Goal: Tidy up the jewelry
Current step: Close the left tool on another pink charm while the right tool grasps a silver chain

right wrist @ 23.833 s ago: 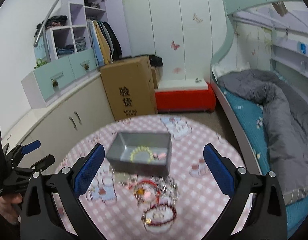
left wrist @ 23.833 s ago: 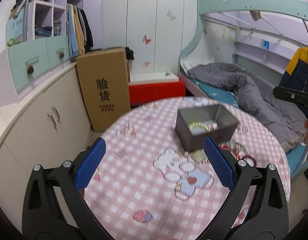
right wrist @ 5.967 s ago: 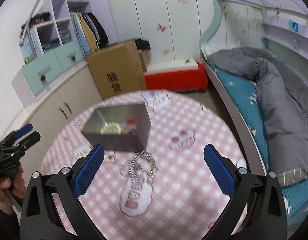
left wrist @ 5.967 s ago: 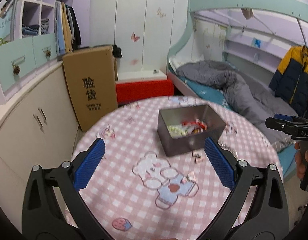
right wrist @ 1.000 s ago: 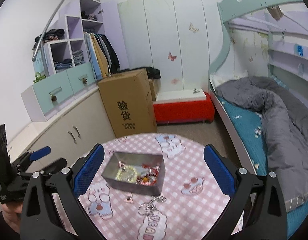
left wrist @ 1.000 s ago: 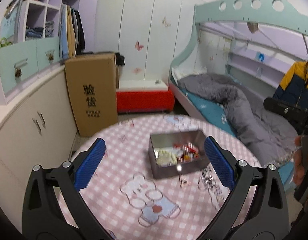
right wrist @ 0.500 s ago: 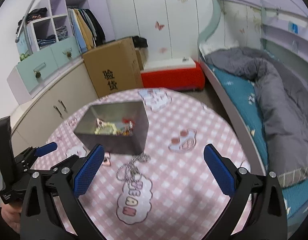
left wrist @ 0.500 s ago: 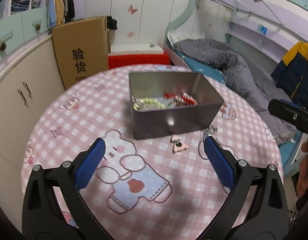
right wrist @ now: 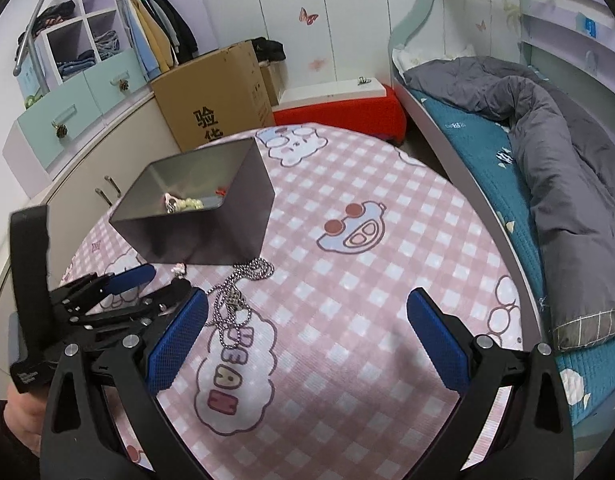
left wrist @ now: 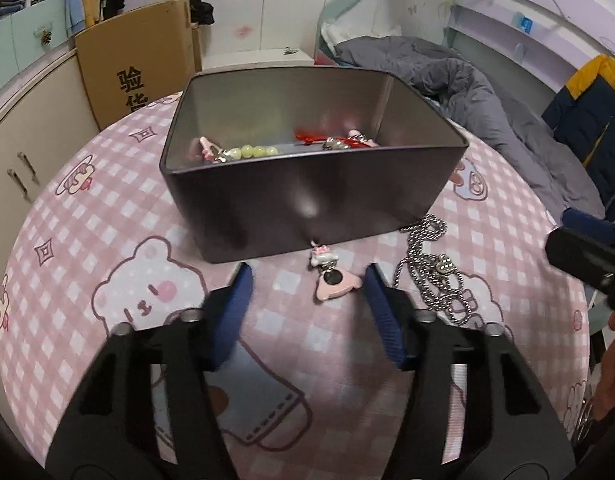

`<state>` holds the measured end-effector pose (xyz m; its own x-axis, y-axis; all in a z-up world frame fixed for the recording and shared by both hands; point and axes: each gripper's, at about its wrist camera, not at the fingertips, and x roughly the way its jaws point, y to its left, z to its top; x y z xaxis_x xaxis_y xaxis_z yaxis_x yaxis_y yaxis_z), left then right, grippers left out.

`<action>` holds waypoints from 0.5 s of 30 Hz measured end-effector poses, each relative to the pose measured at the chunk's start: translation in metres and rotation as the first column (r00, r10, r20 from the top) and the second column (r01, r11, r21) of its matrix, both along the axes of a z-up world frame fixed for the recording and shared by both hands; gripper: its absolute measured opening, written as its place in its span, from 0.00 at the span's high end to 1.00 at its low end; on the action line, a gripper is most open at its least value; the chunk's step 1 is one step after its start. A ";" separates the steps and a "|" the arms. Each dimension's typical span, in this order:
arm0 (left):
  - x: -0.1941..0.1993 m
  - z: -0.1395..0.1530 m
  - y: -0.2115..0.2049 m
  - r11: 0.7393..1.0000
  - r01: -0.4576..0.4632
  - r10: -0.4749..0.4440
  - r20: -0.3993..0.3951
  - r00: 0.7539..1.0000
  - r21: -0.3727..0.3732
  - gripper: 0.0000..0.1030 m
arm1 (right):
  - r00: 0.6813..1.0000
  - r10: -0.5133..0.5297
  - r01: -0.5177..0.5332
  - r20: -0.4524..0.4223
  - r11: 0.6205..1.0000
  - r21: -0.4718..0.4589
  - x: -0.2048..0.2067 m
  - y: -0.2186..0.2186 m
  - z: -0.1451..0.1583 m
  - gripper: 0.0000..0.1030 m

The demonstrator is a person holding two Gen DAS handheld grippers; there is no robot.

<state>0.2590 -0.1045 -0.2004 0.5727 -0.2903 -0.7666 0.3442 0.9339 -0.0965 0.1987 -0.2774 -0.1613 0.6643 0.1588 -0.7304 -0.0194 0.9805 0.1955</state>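
Note:
A grey metal box (left wrist: 307, 200) stands on the round table and holds a green bead bracelet (left wrist: 253, 152) and red and pink pieces (left wrist: 335, 140). A pink charm (left wrist: 331, 284) lies on the cloth just in front of the box, between the tips of my open left gripper (left wrist: 307, 292). A silver chain necklace (left wrist: 431, 276) lies to its right. In the right wrist view the box (right wrist: 211, 236) is at the left, the chain (right wrist: 235, 296) lies before it, and my right gripper (right wrist: 307, 336) is open and empty above the cloth. The left gripper (right wrist: 147, 284) shows there at the left.
The table has a pink checked cloth (right wrist: 347, 280) with cartoon prints. A cardboard carton (right wrist: 215, 96) and a red bench (right wrist: 339, 108) stand behind it. A bed with a grey quilt (right wrist: 547, 140) is at the right, cabinets (right wrist: 67, 152) at the left.
My left gripper has come down and forward to the table, its fingers narrowed around the pink charm. My right gripper has also dropped closer to the table.

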 end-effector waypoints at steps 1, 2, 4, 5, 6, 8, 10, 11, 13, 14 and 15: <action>0.000 0.000 0.001 1.000 0.004 -0.004 0.001 1.000 -0.001 0.71 | 1.000 0.003 -0.003 -0.004 1.000 0.001 0.001 0.001 -0.002 0.07; 0.000 0.000 0.003 1.000 0.016 -0.016 -0.002 1.000 -0.010 0.78 | 1.000 0.008 -0.008 -0.008 1.000 0.002 0.003 0.002 -0.004 0.07; -0.002 0.000 0.008 0.999 0.043 -0.044 -0.007 0.999 -0.022 0.78 | 1.000 0.025 -0.025 -0.011 1.000 -0.002 0.005 0.007 -0.008 0.07; -0.003 0.000 0.010 0.998 0.050 -0.050 -0.007 0.999 -0.023 0.78 | 0.999 0.034 -0.034 -0.013 0.999 -0.005 0.006 0.011 -0.009 0.07; -0.005 0.000 0.012 0.998 0.055 -0.055 -0.006 0.998 -0.024 0.78 | 0.999 0.047 -0.047 -0.017 0.999 -0.010 0.008 0.015 -0.011 0.07; -0.008 0.001 0.018 0.998 0.061 -0.062 -0.006 0.998 -0.033 0.78 | 0.997 0.075 -0.076 -0.023 0.997 -0.020 0.012 0.023 -0.014 0.08; -0.013 0.003 0.025 0.998 0.060 -0.060 -0.003 0.998 -0.036 0.78 | 0.994 0.104 -0.104 -0.031 0.994 -0.028 0.016 0.032 -0.017 0.17; -0.013 0.003 0.026 0.998 0.058 -0.058 -0.003 0.998 -0.039 0.78 | 0.992 0.121 -0.122 -0.036 0.992 -0.031 0.018 0.038 -0.020 0.21; -0.016 0.006 0.033 0.998 0.050 -0.050 0.003 0.999 -0.045 0.78 | 0.986 0.156 -0.158 -0.052 0.986 -0.046 0.023 0.049 -0.026 0.44; -0.015 0.007 0.036 0.998 0.046 -0.046 0.006 0.999 -0.048 0.78 | 0.983 0.169 -0.173 -0.065 0.983 -0.063 0.025 0.055 -0.030 0.54; -0.016 0.010 0.040 0.998 0.042 -0.041 0.010 0.999 -0.052 0.78 | 0.980 0.181 -0.187 -0.078 0.978 -0.088 0.027 0.061 -0.035 0.62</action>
